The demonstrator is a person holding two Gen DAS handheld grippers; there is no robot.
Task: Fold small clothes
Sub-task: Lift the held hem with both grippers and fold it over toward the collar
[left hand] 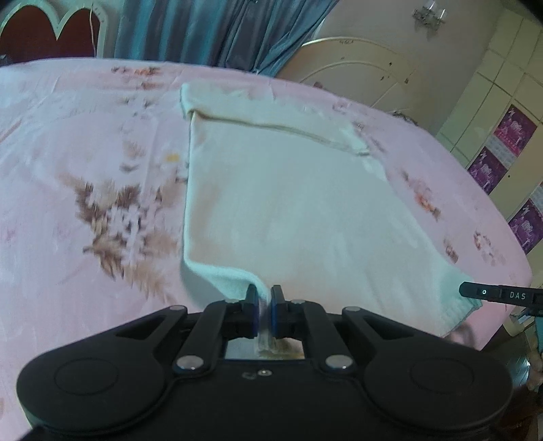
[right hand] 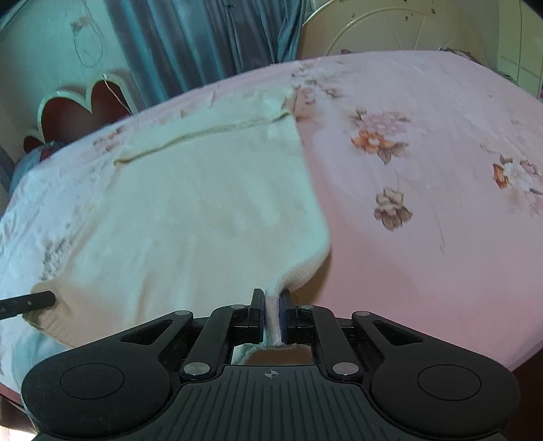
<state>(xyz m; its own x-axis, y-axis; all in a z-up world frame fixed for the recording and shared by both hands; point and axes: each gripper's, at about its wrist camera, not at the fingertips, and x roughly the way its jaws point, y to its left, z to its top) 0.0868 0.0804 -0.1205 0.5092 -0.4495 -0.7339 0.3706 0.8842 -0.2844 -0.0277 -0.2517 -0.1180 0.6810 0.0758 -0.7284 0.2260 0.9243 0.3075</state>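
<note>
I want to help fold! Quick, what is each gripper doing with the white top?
Left gripper: closed, pinching one near corner of the white top.
Right gripper: closed, pinching the other near corner of the same top.

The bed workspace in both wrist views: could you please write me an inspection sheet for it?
Surface: bed sheet, pink with flower print.
Job's things: cream garment lying spread out, near corners raised.
Clutter: nothing seen.
Grippers: left gripper shut on the garment's near left corner; right gripper shut on its near right corner.
Cables: thin cord hanging on the wall.
Surroundings: blue curtain, headboard, purple posters.
</note>
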